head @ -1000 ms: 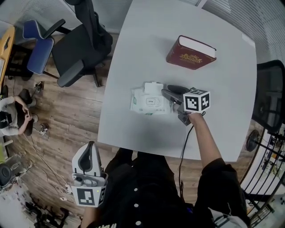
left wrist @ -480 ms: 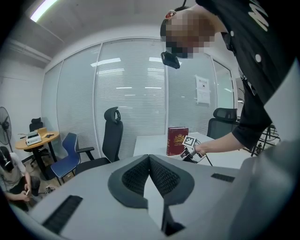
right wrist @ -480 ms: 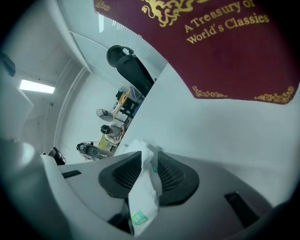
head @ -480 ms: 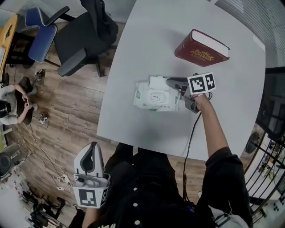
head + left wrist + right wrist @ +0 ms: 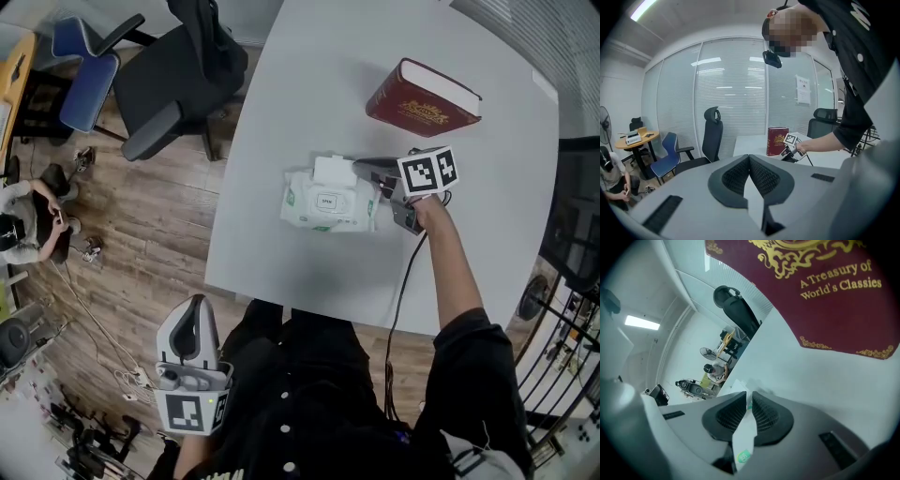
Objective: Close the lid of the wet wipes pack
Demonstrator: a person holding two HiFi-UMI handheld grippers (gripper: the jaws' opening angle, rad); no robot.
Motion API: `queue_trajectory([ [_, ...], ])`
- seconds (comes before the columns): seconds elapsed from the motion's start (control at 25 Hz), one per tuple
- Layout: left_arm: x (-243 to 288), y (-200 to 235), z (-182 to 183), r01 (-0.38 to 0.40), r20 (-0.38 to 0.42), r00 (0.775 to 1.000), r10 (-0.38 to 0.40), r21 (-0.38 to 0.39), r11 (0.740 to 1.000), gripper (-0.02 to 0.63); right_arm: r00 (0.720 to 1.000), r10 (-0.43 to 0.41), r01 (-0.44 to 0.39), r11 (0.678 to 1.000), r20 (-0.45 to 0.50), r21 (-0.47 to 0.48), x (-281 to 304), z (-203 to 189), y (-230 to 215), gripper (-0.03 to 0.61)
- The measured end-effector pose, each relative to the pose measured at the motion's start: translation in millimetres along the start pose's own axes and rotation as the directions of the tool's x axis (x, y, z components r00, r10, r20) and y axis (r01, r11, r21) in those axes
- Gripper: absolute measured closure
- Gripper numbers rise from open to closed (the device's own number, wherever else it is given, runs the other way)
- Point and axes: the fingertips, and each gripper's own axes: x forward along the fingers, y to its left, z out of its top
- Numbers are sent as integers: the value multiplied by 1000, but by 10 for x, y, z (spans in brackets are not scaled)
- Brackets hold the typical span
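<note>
Head view: the soft white wet wipes pack (image 5: 323,204) lies in the middle of the smooth grey table (image 5: 309,84), with its flat lid (image 5: 330,170) standing up. The right gripper (image 5: 360,166) has slid up from the pack's right side to the lid. The left gripper (image 5: 192,314) waits at the lower left.

Left gripper view: its bumpy black pads (image 5: 738,176) are pressed together, holding nothing.

Right gripper view: under the hard red book (image 5: 811,296), the jaws are closing on the thin white lid. It looks caught, so I think it can be folded down.

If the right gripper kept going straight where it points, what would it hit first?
The right gripper, jaws closing, has the white lid between them; beyond it, likely the wet wipes pack.
</note>
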Motion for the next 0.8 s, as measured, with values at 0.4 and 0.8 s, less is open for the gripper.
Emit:
queue_trajectory([
  [0.4,-27,-3,136,45,50,998,-46,23,999,598,996,-23,40,976,84,-213,-194,-105,378,534],
  [0.8,-88,-16,206,88,71,993,-91,38,995,598,992,-84,115,911,93,-396,-253,-467,623,511],
])
